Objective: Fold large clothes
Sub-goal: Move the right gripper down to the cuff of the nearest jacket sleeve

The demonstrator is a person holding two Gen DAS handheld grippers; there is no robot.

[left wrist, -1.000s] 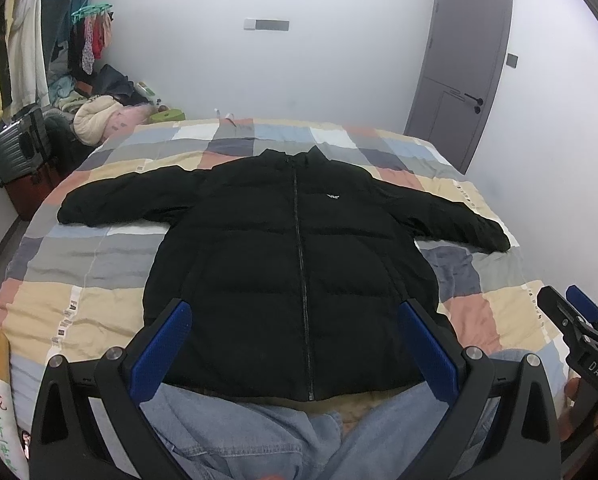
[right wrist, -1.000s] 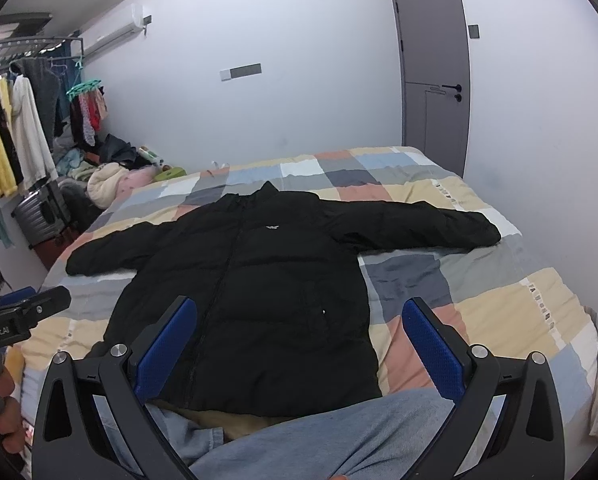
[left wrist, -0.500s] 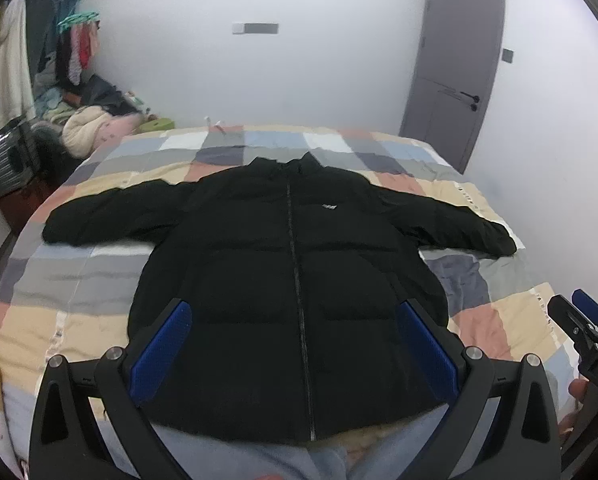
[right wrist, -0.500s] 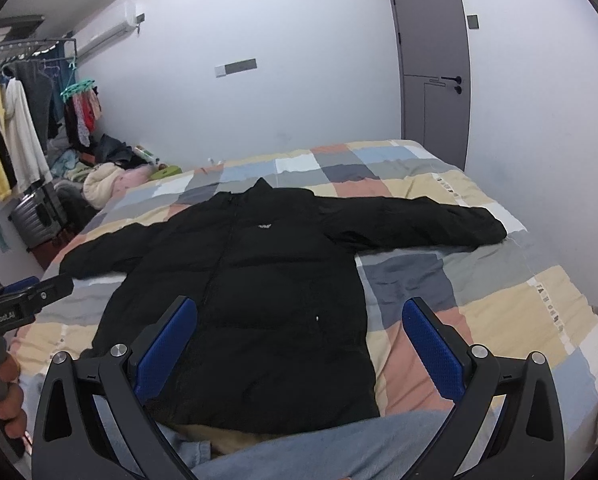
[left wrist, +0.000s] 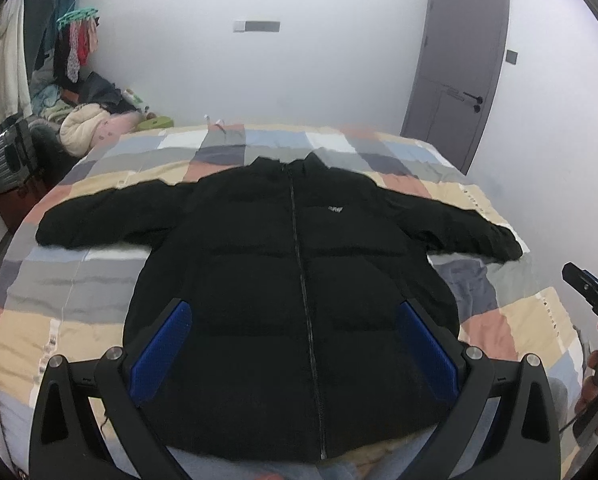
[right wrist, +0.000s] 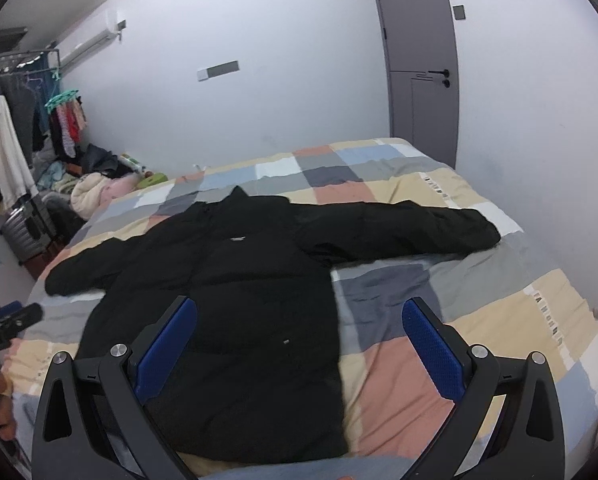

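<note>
Both tools, left tool [left wrist: 295, 344] and right tool [right wrist: 299, 340], are held spread apart above the hem of the jacket [left wrist: 299, 280], spread flat on the bed [left wrist: 59, 296], presumably for folding.

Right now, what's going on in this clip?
A person holds a claw in each hand over a black jacket spread flat, zipped, sleeves out, on a patchwork bed. The left claw and right claw are both open and hold nothing. No fold has been made yet.
</note>
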